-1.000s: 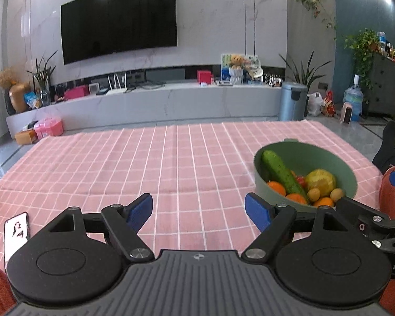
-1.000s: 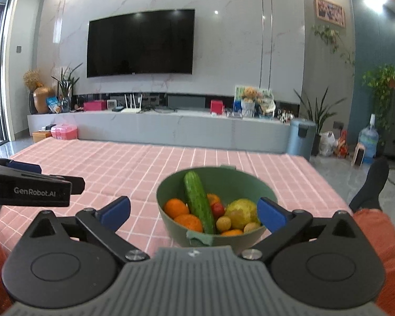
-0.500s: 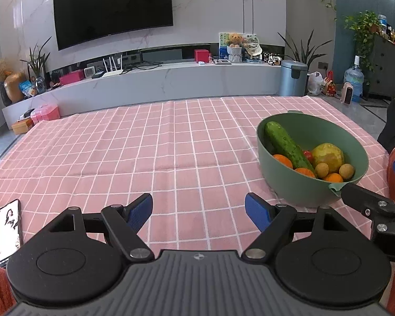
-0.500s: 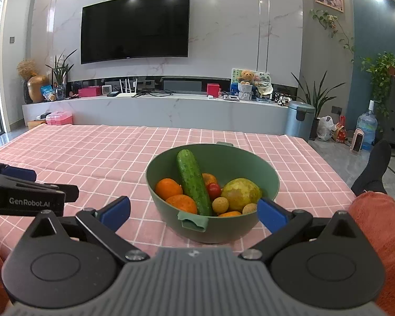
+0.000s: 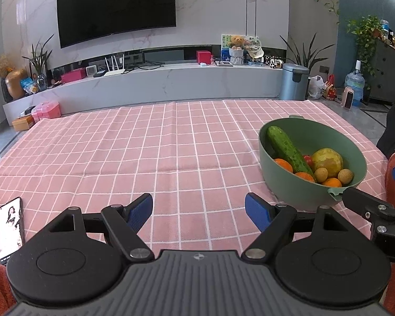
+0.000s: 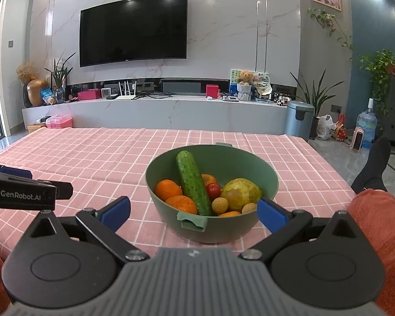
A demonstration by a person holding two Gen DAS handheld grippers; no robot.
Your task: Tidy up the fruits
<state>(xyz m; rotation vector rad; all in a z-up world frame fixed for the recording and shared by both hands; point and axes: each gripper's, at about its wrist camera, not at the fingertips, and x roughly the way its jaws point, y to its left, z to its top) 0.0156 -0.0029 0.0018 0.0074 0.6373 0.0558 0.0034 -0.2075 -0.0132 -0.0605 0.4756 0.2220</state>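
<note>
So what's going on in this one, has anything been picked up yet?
Nothing yet. A person holds two grippers over a pink checked tablecloth, both open and empty. The right gripper faces a green bowl holding a cucumber, oranges, a cherry tomato, a yellow-green fruit and small round brown fruits. The left gripper hangs over bare cloth, left of the bowl. A phone lies at the left edge.

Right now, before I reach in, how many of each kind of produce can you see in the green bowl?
Cucumber: 1
Oranges: 4
Cherry tomato: 1
Large yellow-green fruit: 1
Small tan round fruits: 2
Total: 10 visible, all inside the green bowl.
</note>
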